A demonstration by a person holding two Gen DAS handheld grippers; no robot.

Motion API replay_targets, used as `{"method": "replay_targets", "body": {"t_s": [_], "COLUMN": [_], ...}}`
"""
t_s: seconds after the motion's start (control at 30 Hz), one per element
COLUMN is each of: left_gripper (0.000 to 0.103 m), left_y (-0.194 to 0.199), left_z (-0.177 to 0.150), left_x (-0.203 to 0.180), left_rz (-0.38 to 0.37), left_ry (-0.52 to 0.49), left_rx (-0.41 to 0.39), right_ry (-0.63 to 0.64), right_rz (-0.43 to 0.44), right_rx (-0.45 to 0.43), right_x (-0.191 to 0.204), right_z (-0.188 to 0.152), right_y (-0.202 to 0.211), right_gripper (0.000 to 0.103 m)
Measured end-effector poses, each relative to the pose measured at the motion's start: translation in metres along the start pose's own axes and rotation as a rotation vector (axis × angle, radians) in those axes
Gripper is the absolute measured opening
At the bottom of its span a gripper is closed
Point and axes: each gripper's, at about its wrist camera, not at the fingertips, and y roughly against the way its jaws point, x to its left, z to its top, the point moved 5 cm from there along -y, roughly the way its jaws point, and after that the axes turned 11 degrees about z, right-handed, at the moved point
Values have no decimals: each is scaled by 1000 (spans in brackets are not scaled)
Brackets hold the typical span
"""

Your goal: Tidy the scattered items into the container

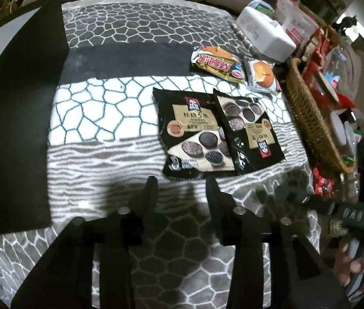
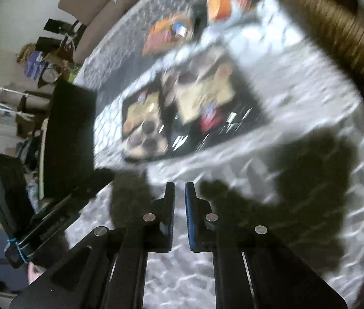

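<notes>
Two black oat packets (image 1: 189,134) (image 1: 251,134) lie side by side on the patterned cloth, just ahead of my left gripper (image 1: 181,188). Its fingers stand open with nothing between them. Two burger-print snack packets (image 1: 216,63) (image 1: 261,74) lie farther back. The wicker basket (image 1: 308,118) stands at the right edge, holding red packets. The right wrist view is blurred: the black packets (image 2: 143,126) (image 2: 207,97) lie ahead and the basket (image 2: 341,33) is at the upper right. My right gripper (image 2: 179,189) hovers over bare cloth, its jaws nearly together with only a thin gap and nothing held.
A black board (image 1: 17,116) covers the cloth's left side. A white box (image 1: 264,31) sits behind the snack packets. Small red packets (image 1: 323,182) lie by the basket's near end. A hand (image 1: 357,265) holds the other gripper's body at the lower right.
</notes>
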Motion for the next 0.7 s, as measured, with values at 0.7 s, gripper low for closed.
{"method": "replay_targets", "body": {"t_s": [0.7], "left_gripper": [57], "left_y": [-54], "left_z": [18], "left_x": [-14], "left_rz": [-1], "left_ry": [-3], "left_rx": [58], "right_ry": [69], "right_rz": [-82], "right_rx": [-43], "right_x": [-29], "right_z": [45], "right_y": [-28], "right_gripper": [45]}}
